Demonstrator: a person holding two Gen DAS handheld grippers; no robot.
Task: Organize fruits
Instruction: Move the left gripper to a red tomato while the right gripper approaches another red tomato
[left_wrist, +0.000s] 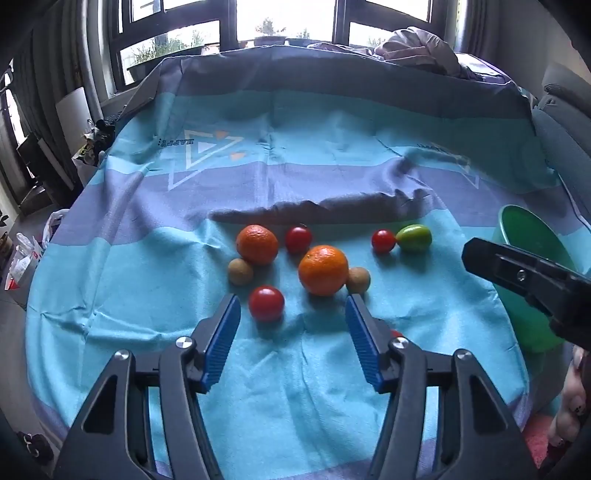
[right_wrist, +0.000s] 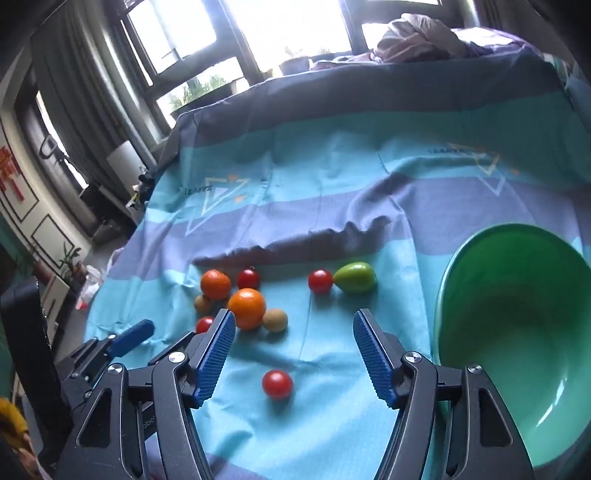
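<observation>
- left gripper (left_wrist: 291, 306): jaws spread wide, blue pads bare, nothing held; hovers tilted down over the striped cloth (left_wrist: 295, 387), a red tomato (left_wrist: 266, 303) just ahead between the finger tips, not touched.
- right gripper (right_wrist: 293, 321): jaws spread wide too, holding nothing; a lone red tomato (right_wrist: 277, 384) lies on the cloth between its fingers (pads clear of it on both sides).
- green bowl (right_wrist: 517, 332): at the right edge of the cloth, just beside the right gripper's right finger; no fruit in the visible part of it. In the left wrist view only part of the bowl shows, behind the right gripper's black body.
- fruit cluster, all on the cloth: big orange (left_wrist: 323, 270) touching a small tan round fruit (left_wrist: 358, 280) on its right; second orange (left_wrist: 257, 244) behind-left, touching another tan fruit (left_wrist: 240, 271); one more red tomato (left_wrist: 298, 239) between the two oranges, further back.
- off to the right, apart from the cluster: red tomato (left_wrist: 383, 241) touching a green fruit (left_wrist: 413, 238) (egg-shaped, type unclear).
- far end: crumpled bedding (left_wrist: 417, 46) under the windows (left_wrist: 284, 18).
- the person's fingers (left_wrist: 570, 406) show at the lower right edge of the left wrist view.
</observation>
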